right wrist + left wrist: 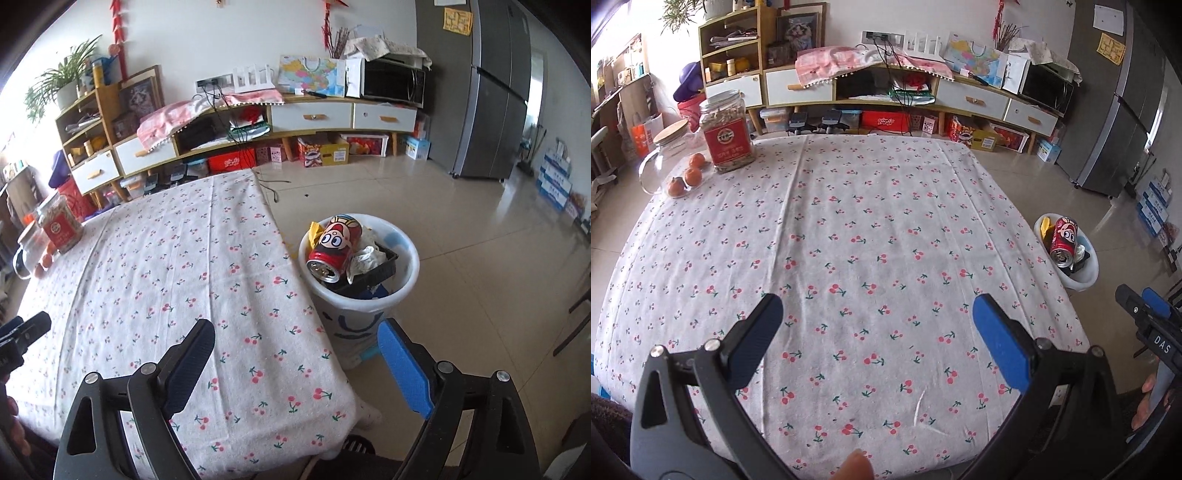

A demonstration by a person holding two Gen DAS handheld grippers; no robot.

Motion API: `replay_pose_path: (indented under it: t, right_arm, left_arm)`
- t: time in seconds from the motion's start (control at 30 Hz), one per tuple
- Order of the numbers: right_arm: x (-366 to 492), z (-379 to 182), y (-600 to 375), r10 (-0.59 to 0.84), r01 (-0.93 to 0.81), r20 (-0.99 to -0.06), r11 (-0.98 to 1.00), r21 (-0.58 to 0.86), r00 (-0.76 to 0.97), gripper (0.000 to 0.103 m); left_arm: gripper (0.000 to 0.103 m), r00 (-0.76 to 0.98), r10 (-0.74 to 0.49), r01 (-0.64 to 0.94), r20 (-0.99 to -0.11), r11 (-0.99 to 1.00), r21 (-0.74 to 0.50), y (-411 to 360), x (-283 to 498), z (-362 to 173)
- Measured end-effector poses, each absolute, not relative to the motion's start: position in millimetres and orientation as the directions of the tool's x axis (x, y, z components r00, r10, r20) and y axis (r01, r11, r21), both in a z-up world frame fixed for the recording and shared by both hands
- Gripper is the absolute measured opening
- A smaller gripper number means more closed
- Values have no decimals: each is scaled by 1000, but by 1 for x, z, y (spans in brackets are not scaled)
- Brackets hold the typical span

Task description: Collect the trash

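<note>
A living room with a long low cabinet along the far wall and a tall grey fridge to one side frames a surface (871, 229) covered in a cherry-print cloth.

From the left wrist, the left tool (877, 325) hangs over the near half of the cloth with its jaws spread wide and nothing between them. No litter shows on the cloth here; only a red-labelled jar (727, 131), a glass pot with a wooden lid (663, 155) and some oranges (687, 176) sit together at the far left corner. The white bin (1069, 254) stands on the floor just off the right edge, with a red can (1063, 242) lying on top.

From the right wrist, the right tool (297, 360) is also wide open and empty, poised above the surface's corner beside the bin (360, 273). The can (334, 249) rests on crumpled paper (365, 258) and a black tray (382, 264), heaped to the rim.

The collecting looks close to finished. To do this step well, sweep both views across the cloth for any leftover scraps and leave the jar and fruit alone. The bin is brimful, so anything added should be set down low, not dropped.
</note>
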State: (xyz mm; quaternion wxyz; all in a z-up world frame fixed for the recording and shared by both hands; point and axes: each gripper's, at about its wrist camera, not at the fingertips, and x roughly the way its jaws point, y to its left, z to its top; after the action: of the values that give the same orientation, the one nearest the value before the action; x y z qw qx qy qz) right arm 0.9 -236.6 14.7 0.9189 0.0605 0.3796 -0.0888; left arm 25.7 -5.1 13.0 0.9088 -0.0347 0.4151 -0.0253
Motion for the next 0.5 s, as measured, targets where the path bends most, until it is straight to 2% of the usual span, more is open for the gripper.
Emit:
replay_pose_path:
  t: [0.5]
  right_arm:
    - [5, 4, -236, -128, 217, -724, 976, 31, 678, 92]
  left_arm:
    - [102, 664, -81, 15, -744, 995, -94, -3, 22, 14]
